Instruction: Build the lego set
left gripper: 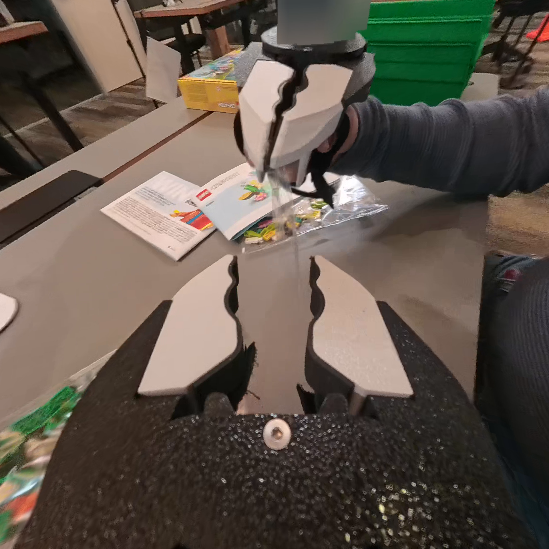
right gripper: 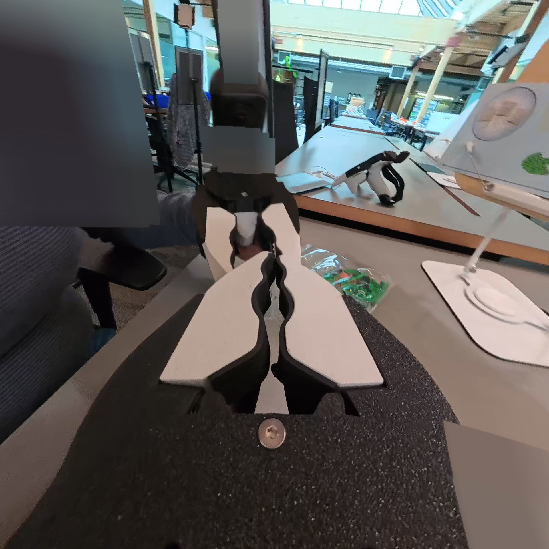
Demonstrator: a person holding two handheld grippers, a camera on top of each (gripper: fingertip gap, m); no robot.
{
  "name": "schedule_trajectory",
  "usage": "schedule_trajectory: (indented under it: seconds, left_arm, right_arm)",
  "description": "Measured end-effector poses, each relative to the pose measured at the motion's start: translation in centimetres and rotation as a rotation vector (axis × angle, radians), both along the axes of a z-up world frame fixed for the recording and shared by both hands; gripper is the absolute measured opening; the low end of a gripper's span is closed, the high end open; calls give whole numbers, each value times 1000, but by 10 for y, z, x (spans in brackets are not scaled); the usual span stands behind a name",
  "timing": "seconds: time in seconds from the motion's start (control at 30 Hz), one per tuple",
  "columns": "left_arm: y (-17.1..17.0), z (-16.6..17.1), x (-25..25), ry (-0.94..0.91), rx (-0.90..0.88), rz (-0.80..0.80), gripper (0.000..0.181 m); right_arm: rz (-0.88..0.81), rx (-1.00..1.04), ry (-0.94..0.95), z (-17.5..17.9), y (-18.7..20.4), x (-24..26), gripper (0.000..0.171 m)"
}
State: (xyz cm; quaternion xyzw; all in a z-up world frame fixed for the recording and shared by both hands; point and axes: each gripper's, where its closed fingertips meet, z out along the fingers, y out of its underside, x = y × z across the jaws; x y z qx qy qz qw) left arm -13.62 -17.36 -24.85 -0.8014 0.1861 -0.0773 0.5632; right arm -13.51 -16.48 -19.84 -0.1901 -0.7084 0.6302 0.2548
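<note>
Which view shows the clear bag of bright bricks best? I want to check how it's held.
The left wrist view: the clear bag hangs from the shut right tool, its lower part over the booklet. The right wrist view shows only a sliver of plastic between that tool's fingers; the green-brick bag there is another one.

Matt grey worktop (left gripper: 89, 282), smooth. Clear glossy plastic bag (left gripper: 335, 208), crinkled, with shiny coloured plastic bricks inside. Paper booklets (left gripper: 160, 214), slightly glossy print. Left tongs (left gripper: 273, 267) and right tongs (right gripper: 274, 264): rough, grainy black plastic body, smooth matt white finger plates (left gripper: 196, 323), bright metal screw (left gripper: 277, 435). Knitted cloth sleeve (left gripper: 445, 142).
</note>
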Motion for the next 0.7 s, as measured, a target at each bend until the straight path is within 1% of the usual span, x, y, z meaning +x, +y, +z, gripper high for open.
schedule_trajectory:
  seconds: [0.07,0.13,0.17,0.2,0.3,0.37,0.43,0.5,0.57,0.63,0.7]
  left_arm:
    - [3,2,11,-76,-2,-53,43]
    - [4,4,19,-138,3,-92,34]
    - [5,6,20,-154,18,-97,24]
    - [4,9,19,-159,40,-89,0]
    - [-2,8,-2,-127,34,2,0]
    - [-13,2,-45,-35,-22,172,0]
    - [-33,-1,-108,87,-95,405,0]
    - [-60,-3,-181,256,-193,638,0]
    - [-83,-12,-246,394,-345,802,0]
    - [-95,-26,-296,535,-483,879,0]
    - [-101,-47,-329,605,-620,885,0]
  right_arm:
    - [32,-5,14,4,-6,1,0]
    - [57,-15,22,7,-10,0,0]
    - [67,-16,22,7,-12,0,0]
    - [77,-14,21,7,-15,-1,0]
    - [50,-13,71,9,-16,-8,1]
    - [-28,-2,106,8,-8,-18,20]
    - [-106,6,97,3,5,-28,31]
    - [-184,-6,83,-4,18,-38,31]
    - [-253,-22,61,-14,29,-49,31]
    - [-282,-9,7,-29,34,-57,30]
    - [-287,18,-49,-42,33,-60,30]
